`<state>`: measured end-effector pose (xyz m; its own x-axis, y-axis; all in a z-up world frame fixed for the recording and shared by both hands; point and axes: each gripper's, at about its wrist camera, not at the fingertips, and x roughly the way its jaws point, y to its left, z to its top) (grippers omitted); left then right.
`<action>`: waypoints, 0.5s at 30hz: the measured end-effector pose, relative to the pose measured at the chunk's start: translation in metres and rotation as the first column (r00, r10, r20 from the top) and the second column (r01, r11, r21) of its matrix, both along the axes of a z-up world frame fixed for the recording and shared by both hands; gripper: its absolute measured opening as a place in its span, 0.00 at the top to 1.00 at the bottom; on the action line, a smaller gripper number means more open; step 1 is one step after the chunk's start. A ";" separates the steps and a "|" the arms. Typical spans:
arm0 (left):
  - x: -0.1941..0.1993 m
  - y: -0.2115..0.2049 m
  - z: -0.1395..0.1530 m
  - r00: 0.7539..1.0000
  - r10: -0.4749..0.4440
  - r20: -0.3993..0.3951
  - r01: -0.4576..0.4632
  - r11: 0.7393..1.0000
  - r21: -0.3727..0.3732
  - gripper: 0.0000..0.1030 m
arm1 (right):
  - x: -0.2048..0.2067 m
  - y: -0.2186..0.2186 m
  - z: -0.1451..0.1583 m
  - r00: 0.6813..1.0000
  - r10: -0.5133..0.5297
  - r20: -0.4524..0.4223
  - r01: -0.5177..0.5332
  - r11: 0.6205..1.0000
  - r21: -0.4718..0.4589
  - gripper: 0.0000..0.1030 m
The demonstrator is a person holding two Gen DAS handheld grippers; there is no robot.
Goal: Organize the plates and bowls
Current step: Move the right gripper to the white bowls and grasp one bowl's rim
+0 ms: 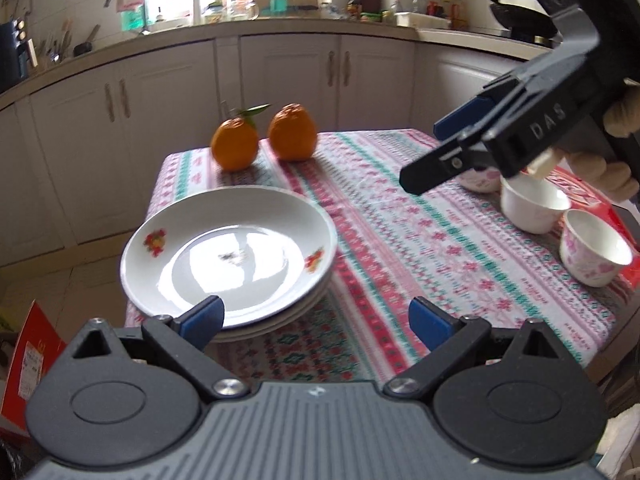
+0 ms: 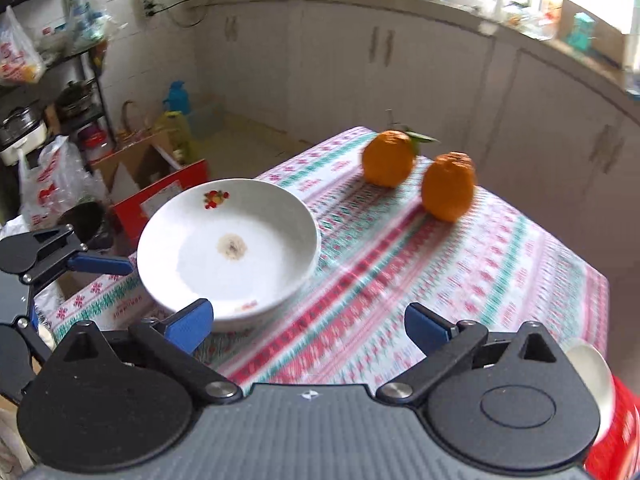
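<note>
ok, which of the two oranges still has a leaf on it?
The left orange, nearer the table corner: a green leaf sticks up from its stem. The right orange has a bare, bumpy top.

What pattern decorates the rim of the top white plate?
Small red-and-yellow fruit or flower motifs on the white plate; clearest in the left wrist view.

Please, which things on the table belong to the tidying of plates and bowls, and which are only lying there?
For the job:
- plates, already stacked
- bowls, three, at the table's right side

Only lying there:
- oranges, two, at the far edge
- tablecloth
- red thing under the bowls
</note>
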<state>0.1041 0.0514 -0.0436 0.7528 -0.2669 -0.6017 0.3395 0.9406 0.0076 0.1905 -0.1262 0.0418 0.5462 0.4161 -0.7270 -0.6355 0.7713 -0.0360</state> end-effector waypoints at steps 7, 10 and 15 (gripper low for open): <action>-0.004 -0.041 0.003 0.993 -0.116 0.009 0.116 0.993 -0.012 0.02 | -0.059 -0.055 -0.002 0.980 -0.189 0.064 0.186 0.982 0.043 0.00; -0.005 -0.059 -0.001 0.985 -0.170 -0.001 0.170 0.985 -0.015 0.02 | -0.078 -0.078 -0.010 0.957 -0.283 0.061 0.280 0.958 0.055 0.00; -0.010 -0.086 -0.006 0.970 -0.242 -0.004 0.242 0.970 -0.004 0.02 | -0.114 -0.111 -0.023 0.903 -0.420 0.093 0.414 0.907 0.081 0.00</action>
<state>0.0945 -0.0350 -0.0494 0.6629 -0.4428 -0.6037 0.5567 0.8307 0.0019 0.0764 -0.2374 0.0192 0.7511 0.1730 -0.6372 -0.2501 0.9677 -0.0320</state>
